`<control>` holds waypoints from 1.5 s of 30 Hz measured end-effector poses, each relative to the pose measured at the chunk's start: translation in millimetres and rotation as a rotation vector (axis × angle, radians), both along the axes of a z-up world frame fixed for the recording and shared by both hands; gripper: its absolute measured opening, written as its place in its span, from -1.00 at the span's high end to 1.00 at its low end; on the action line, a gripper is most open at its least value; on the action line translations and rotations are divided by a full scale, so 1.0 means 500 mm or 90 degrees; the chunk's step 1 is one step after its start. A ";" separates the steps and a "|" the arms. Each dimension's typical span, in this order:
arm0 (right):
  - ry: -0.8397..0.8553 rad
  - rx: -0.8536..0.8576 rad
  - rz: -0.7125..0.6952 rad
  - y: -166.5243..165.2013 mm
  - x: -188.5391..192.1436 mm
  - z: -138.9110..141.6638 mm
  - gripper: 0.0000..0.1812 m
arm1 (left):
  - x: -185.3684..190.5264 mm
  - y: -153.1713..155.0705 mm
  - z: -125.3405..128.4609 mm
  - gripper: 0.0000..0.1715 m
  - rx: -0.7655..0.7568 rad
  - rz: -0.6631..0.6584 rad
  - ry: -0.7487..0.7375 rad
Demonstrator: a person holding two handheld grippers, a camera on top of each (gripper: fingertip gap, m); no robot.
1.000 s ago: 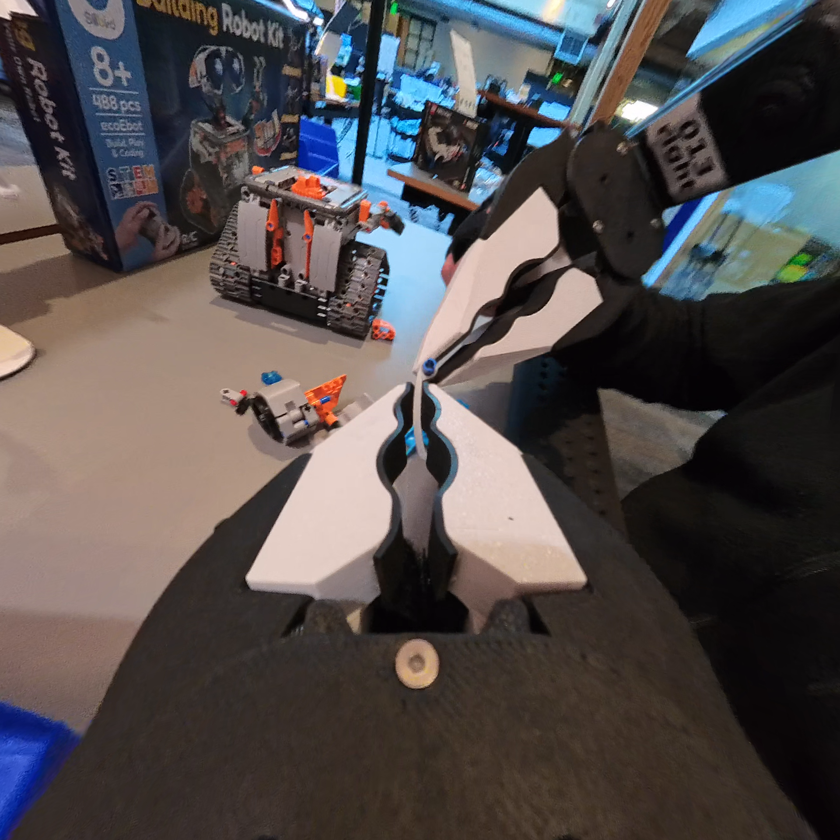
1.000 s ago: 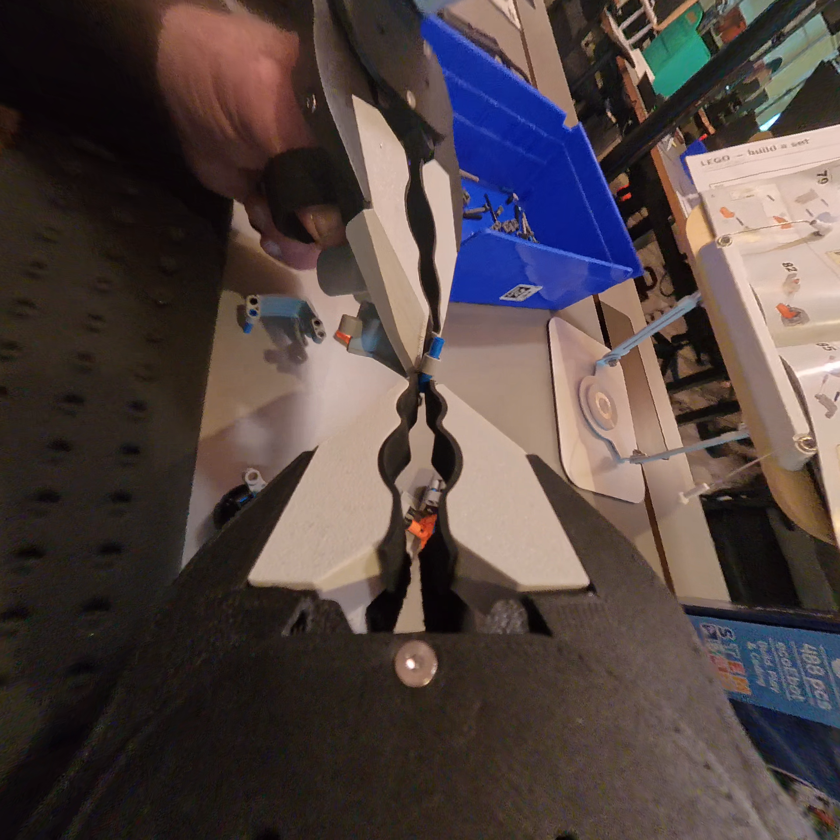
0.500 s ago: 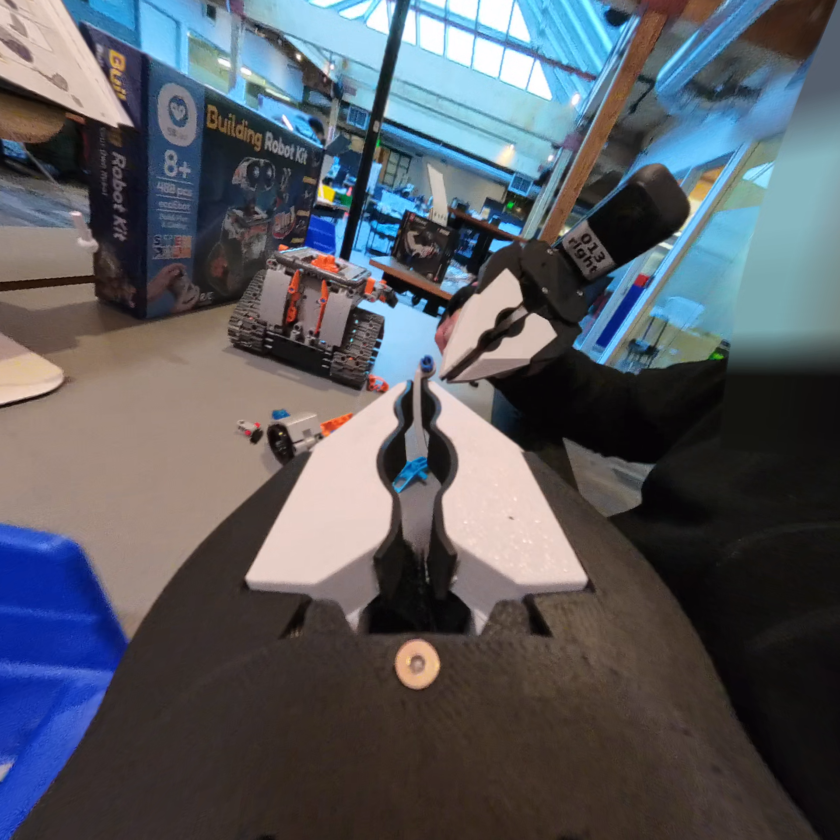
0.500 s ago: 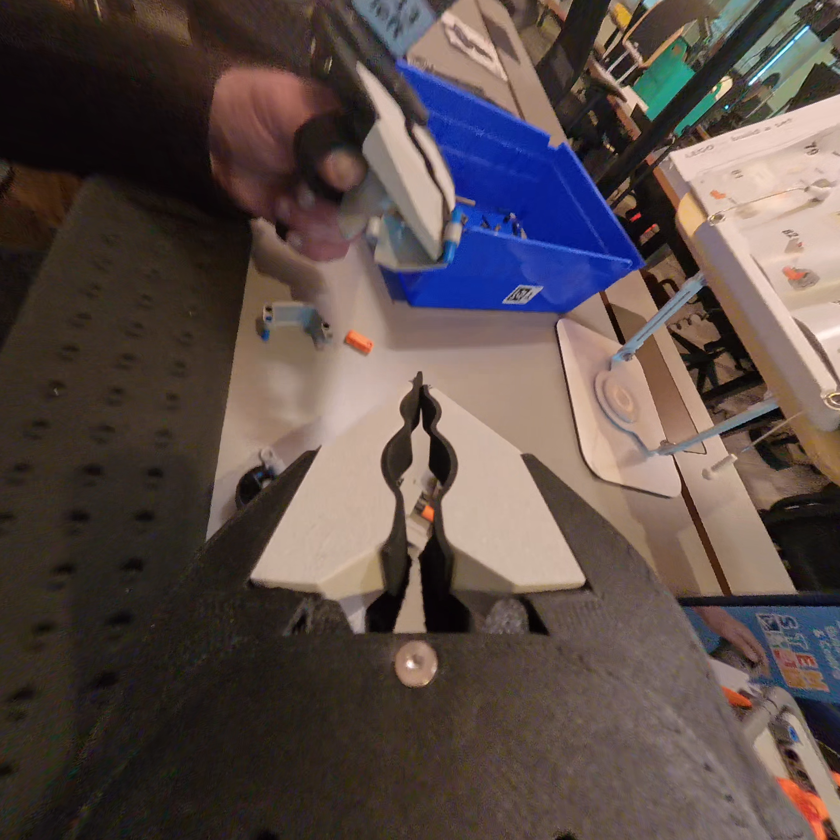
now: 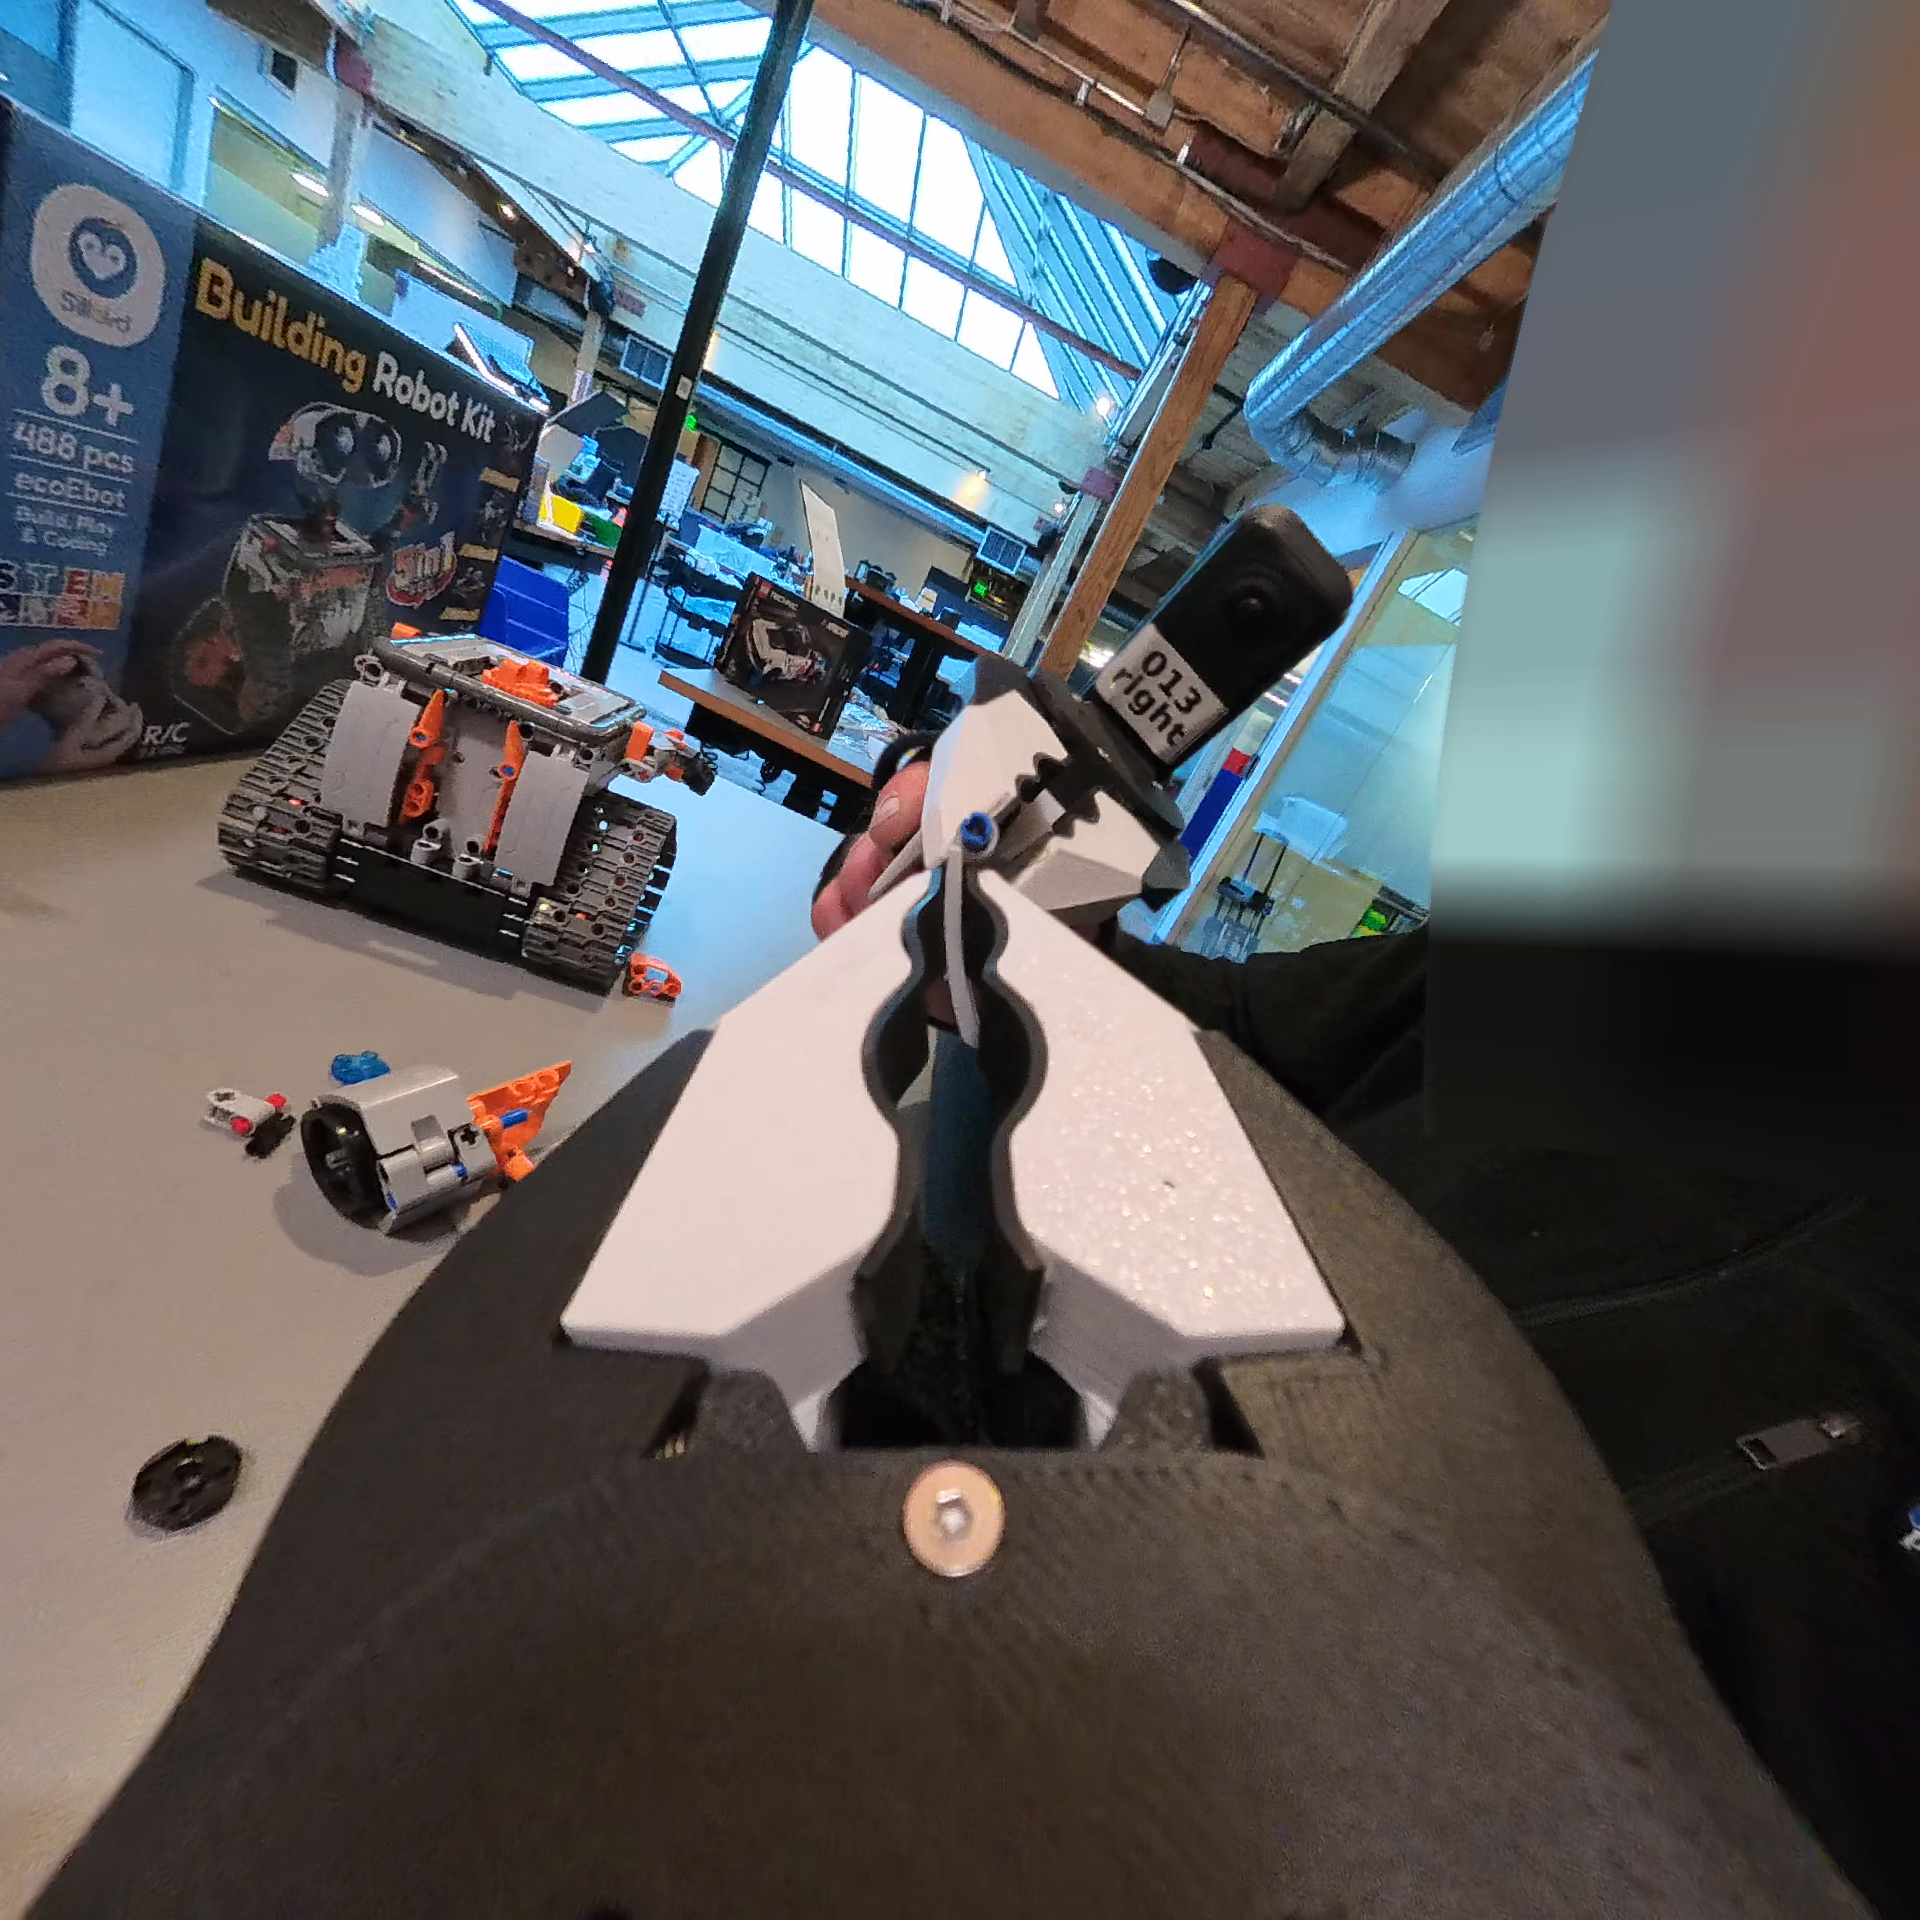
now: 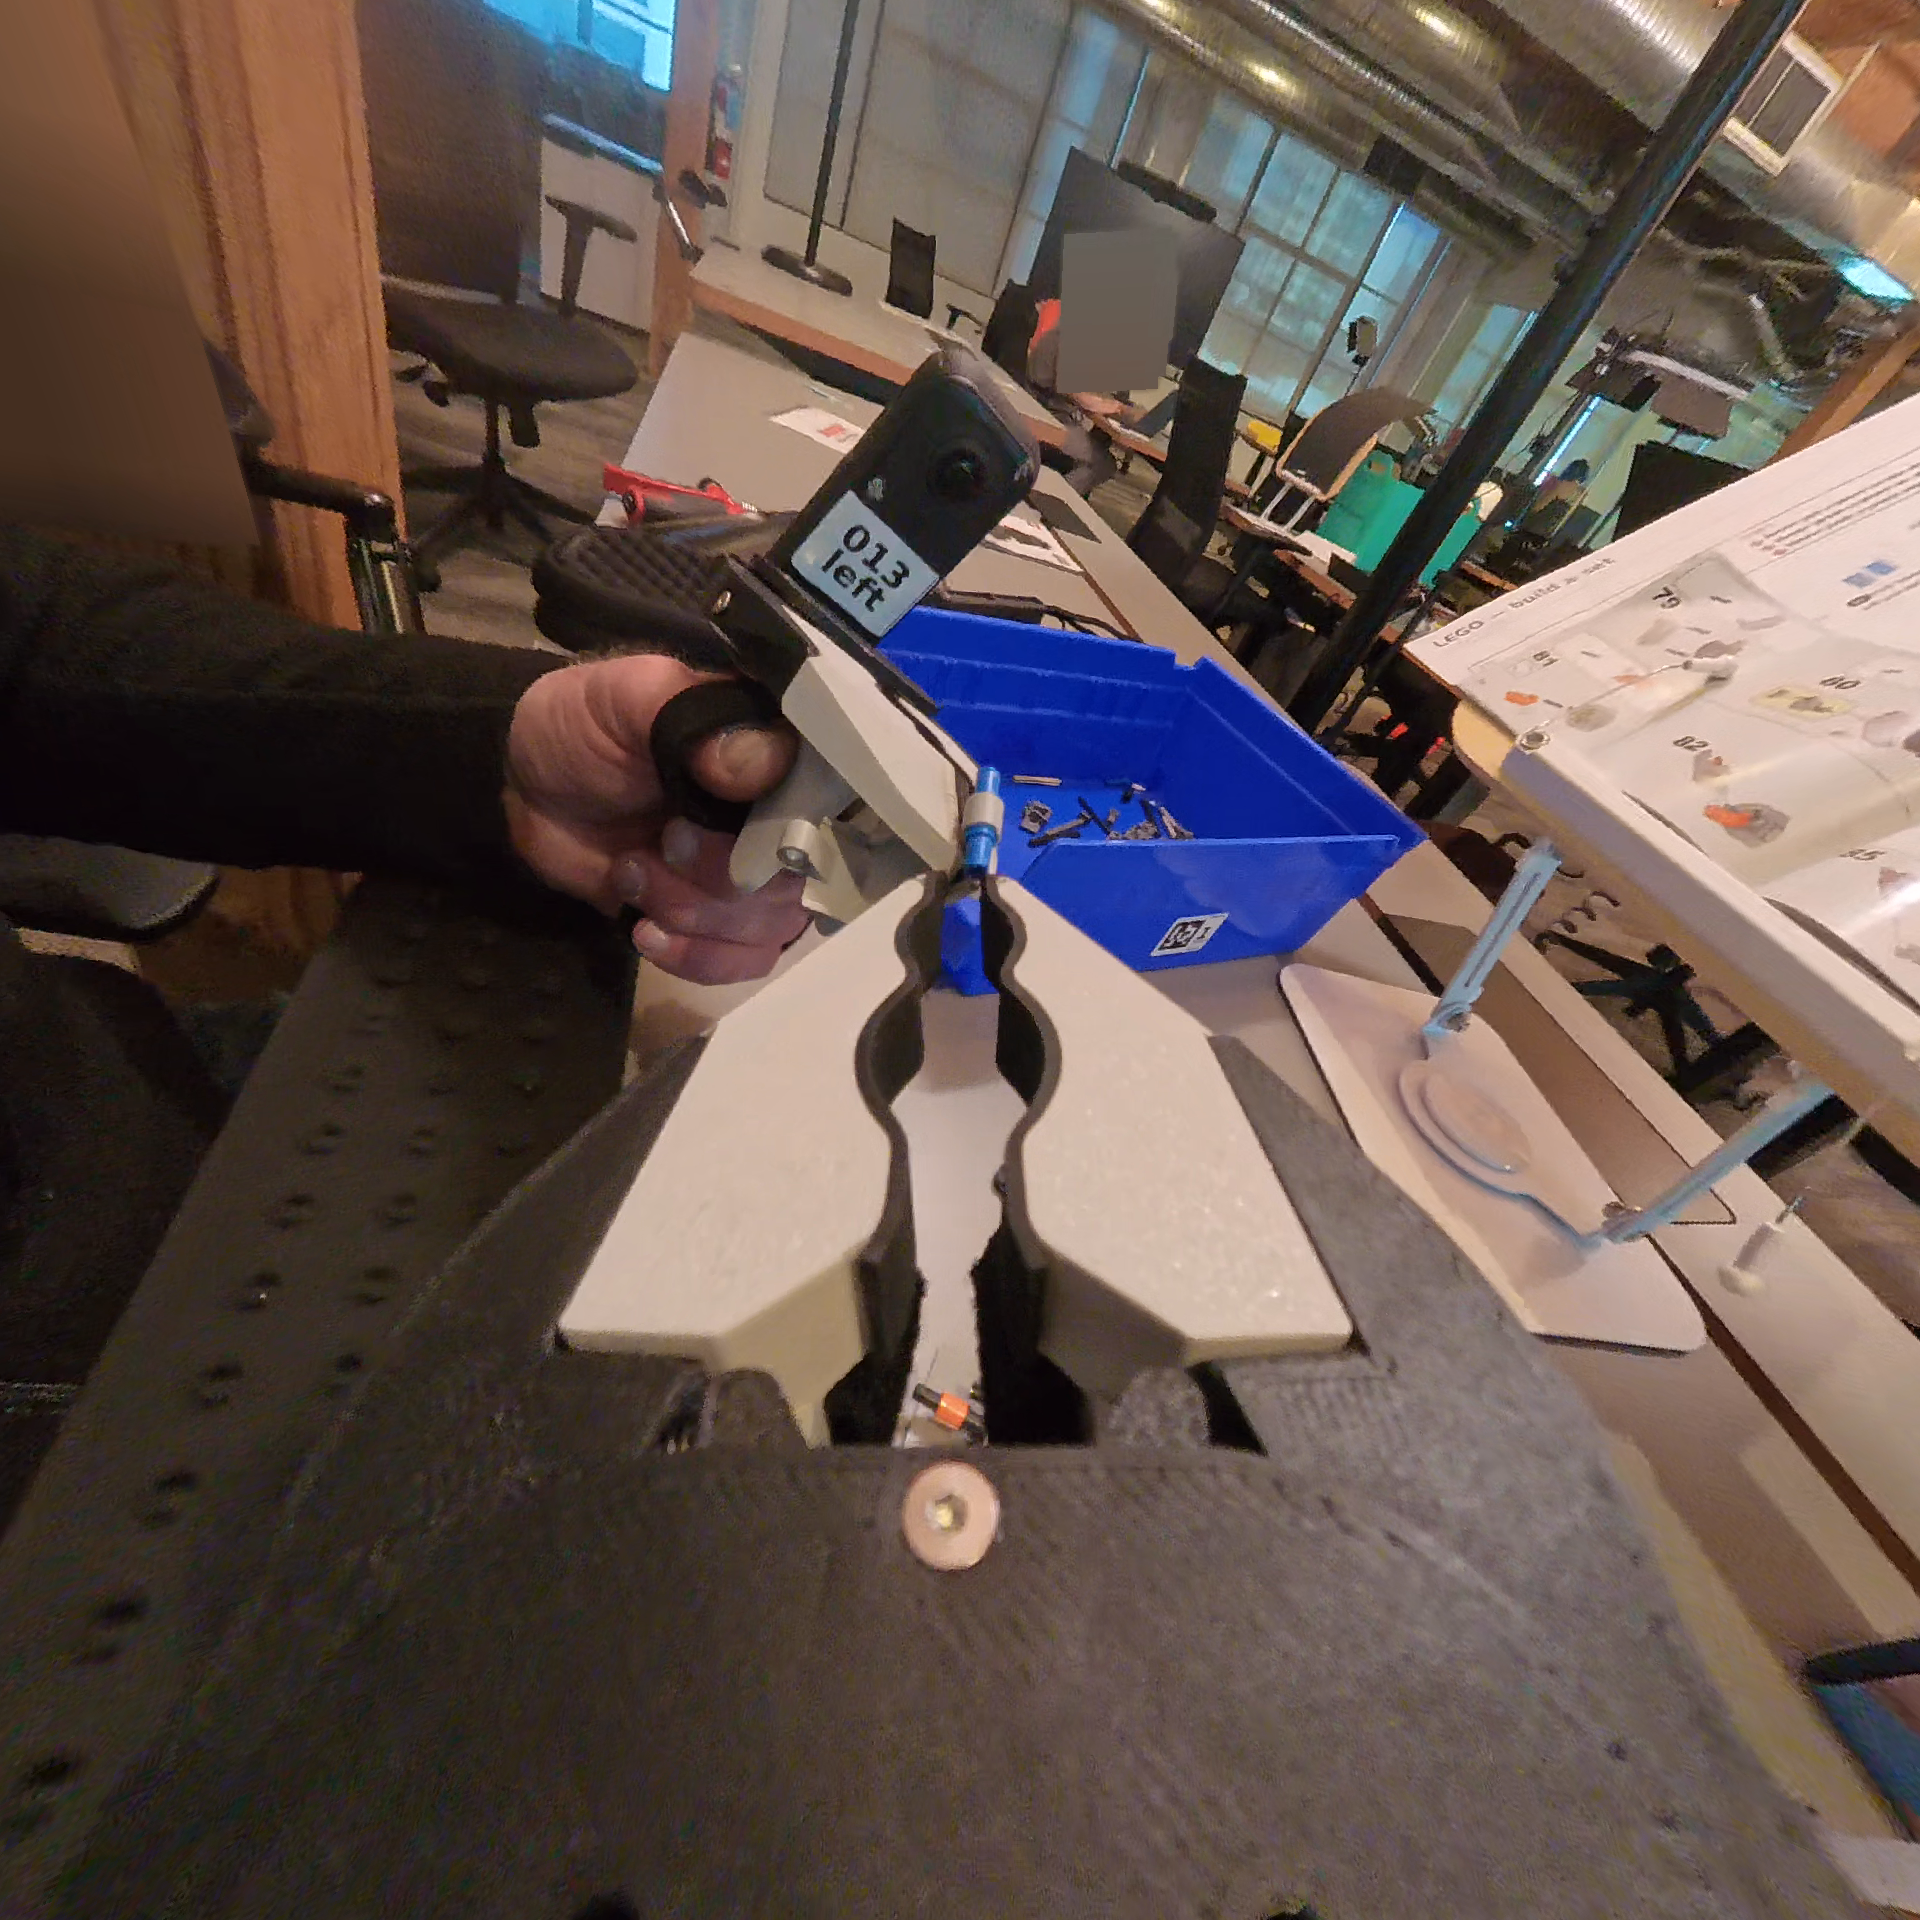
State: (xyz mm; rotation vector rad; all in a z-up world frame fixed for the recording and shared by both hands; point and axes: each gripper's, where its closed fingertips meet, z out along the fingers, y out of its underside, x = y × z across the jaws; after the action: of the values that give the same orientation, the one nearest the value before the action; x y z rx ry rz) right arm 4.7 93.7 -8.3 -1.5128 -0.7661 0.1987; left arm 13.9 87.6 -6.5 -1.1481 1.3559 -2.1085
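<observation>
— Looking past our left gripper [image 5: 951, 904], we see a grey tabletop [image 5: 125, 1299] strewn with parts: a tracked grey-and-orange brick robot [image 5: 447, 800] in front of a dark blue printed kit box [image 5: 260, 499], a small grey-and-orange brick sub-assembly [image 5: 426, 1143] lying on its side, a black round disc [image 5: 185, 1481] nearer us, and a few loose blue, white and orange bits.

— And from our right gripper [image 6: 961, 899] we see a blue plastic bin [image 6: 1143, 810] holding small dark pins, a white stand base [image 6: 1475, 1153], and a tilted white instruction sheet [image 6: 1714, 717] at the right edge. A person's hand [image 6: 623, 800] in a black sleeve grips the other tool, just in front of the bin.

— What about the jaws?

— Our left ones are clenched on a thin pale grey beam [image 5: 961, 966] with a blue pin [image 5: 975, 828] at its top end, which sticks up past the tips.

— Ours on the right stand a narrow gap apart at the tips. They sit right under that blue pin [image 6: 980, 821], at the beam's end; whether they pinch it we cannot tell. The two tools meet tip to tip above the table, near the bin.
</observation>
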 end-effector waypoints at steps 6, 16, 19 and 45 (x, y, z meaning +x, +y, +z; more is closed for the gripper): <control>0.021 0.025 -0.003 -0.007 0.005 0.016 0.96 | -0.001 -0.010 0.007 1.00 -0.050 -0.009 -0.004; 0.011 0.028 0.001 -0.014 0.001 0.018 0.98 | 0.004 -0.021 -0.001 1.00 -0.074 -0.023 0.000; 0.004 0.026 0.001 -0.016 -0.001 0.022 0.99 | 0.001 -0.024 0.004 1.00 -0.086 -0.025 -0.011; 0.013 0.058 0.059 -0.059 -0.024 0.061 0.87 | -0.051 -0.009 0.042 1.00 -0.162 0.044 -0.122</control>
State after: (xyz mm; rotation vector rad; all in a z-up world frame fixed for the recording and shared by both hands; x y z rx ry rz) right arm -7.3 64.1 22.2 -1.3891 -0.8183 0.2455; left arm -11.5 83.4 14.7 -1.0369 0.9709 -2.3208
